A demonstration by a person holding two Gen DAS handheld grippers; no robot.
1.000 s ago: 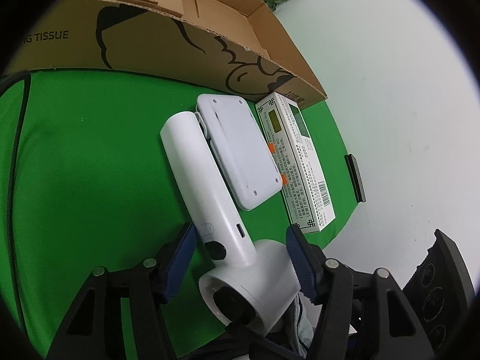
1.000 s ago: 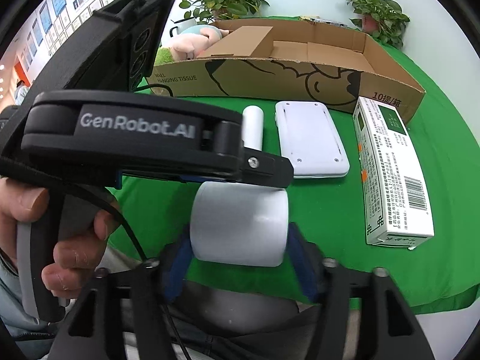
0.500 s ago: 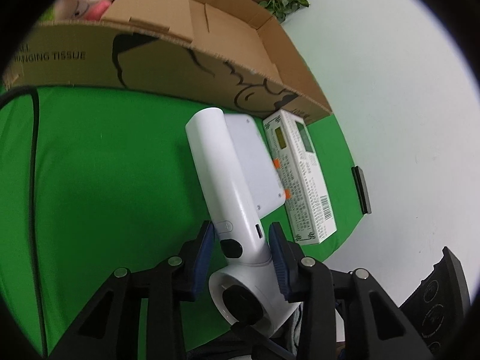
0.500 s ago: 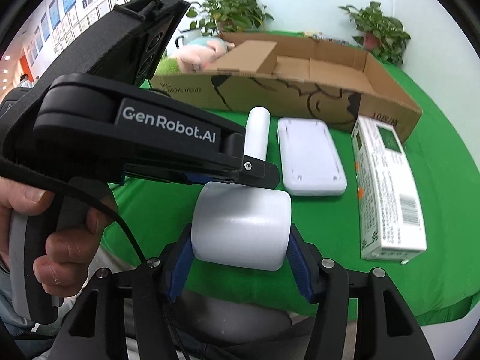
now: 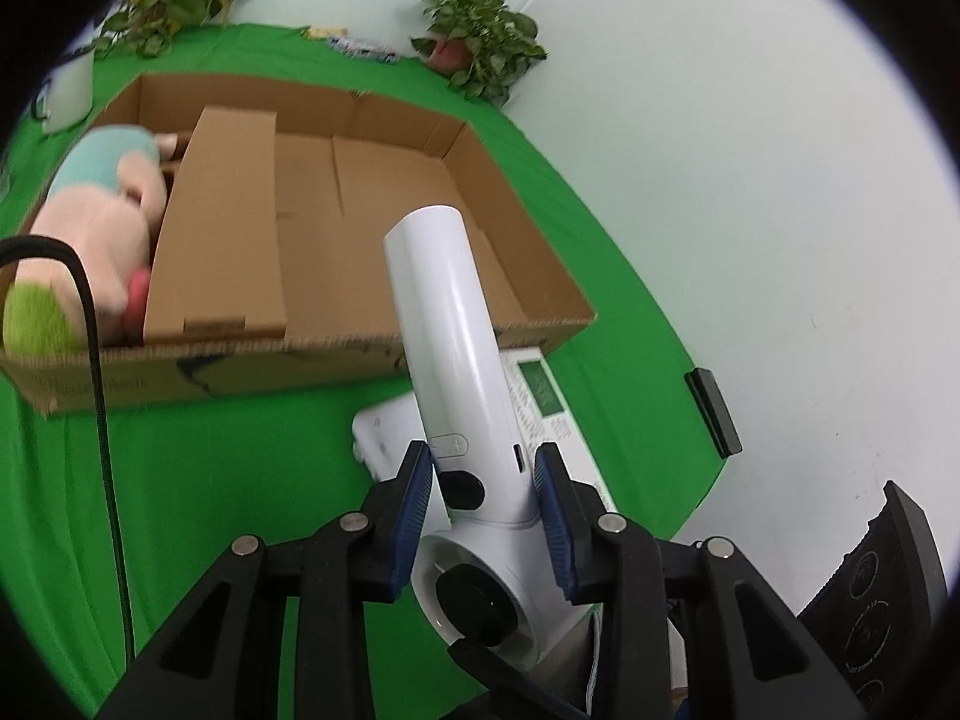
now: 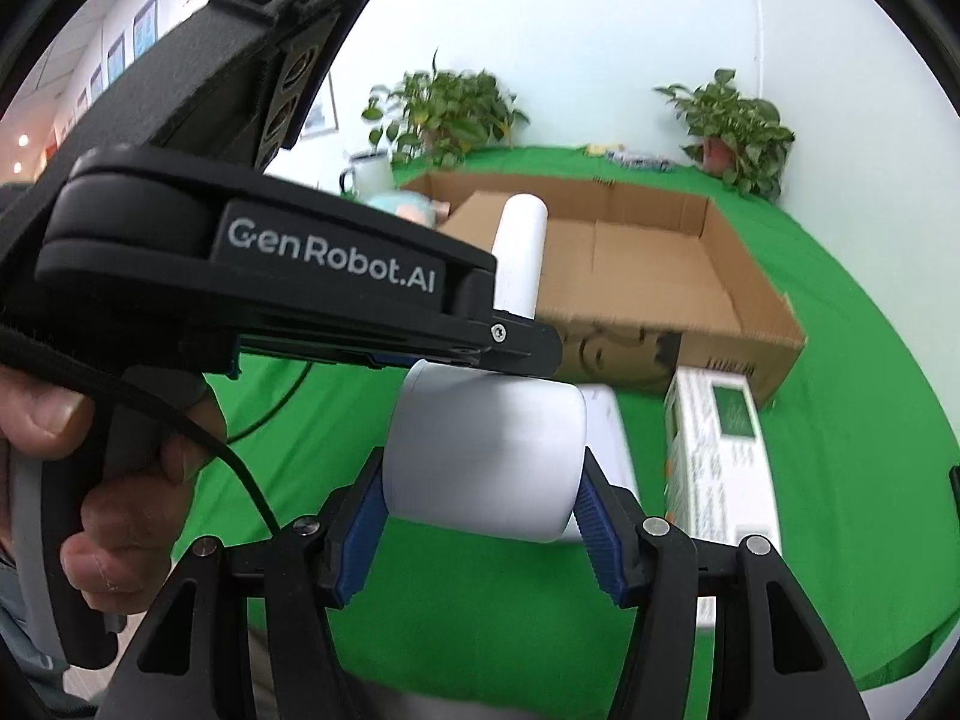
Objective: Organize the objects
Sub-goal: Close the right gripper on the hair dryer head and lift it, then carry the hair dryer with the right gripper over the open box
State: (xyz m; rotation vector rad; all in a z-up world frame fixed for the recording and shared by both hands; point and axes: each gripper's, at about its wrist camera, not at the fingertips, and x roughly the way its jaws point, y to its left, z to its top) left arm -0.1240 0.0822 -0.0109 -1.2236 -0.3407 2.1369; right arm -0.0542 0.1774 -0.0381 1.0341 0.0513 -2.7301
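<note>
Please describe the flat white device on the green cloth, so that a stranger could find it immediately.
Find the open cardboard box on the green cloth. In front of its printed wall lie two things: the flat white device and a printed carton. The device is plain white with rounded corners, without any text.

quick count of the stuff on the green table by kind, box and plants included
white handheld device, lifted in both grippers: 1
white flat device: 1
printed carton: 1
cardboard box: 1
plush toy, inside the box: 1
potted plants: 2
white mug: 1
Total: 8
</note>
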